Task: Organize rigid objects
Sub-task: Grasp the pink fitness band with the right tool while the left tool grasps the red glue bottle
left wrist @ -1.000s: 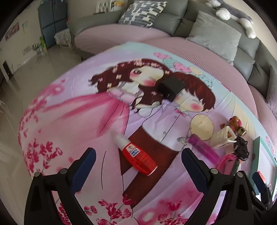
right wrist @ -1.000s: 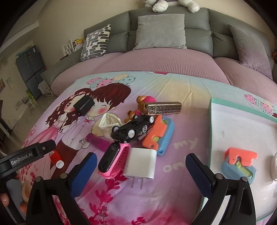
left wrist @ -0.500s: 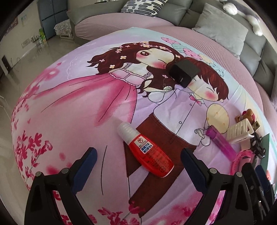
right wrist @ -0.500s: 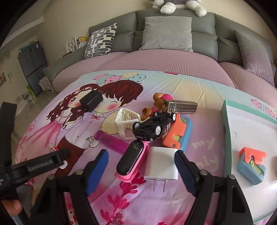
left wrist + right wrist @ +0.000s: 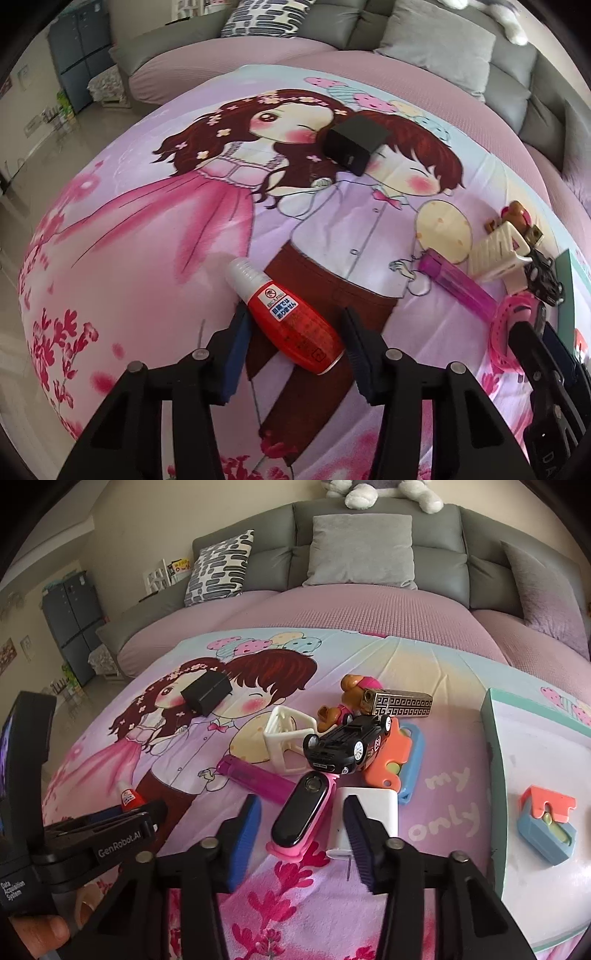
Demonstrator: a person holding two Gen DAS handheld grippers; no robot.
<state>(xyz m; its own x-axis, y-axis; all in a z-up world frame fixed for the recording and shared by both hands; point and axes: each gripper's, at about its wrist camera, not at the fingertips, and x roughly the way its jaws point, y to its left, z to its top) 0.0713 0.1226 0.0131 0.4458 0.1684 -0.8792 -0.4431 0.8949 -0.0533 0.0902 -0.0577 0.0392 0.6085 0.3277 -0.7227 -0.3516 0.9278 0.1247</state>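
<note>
Two grippers closing, left gripper (image 5: 293,345) around red bottle (image 5: 291,321), right gripper (image 5: 301,836) around pink band (image 5: 301,814)

The left gripper (image 5: 122,825) carries "GenRobot.AI" on its side and "Data Acquisition System" lower down. The bedsheet (image 5: 443,797) shows "my" and "only". The red bottle (image 5: 295,325) has a white label with Japanese characters, perhaps a warning.
</note>
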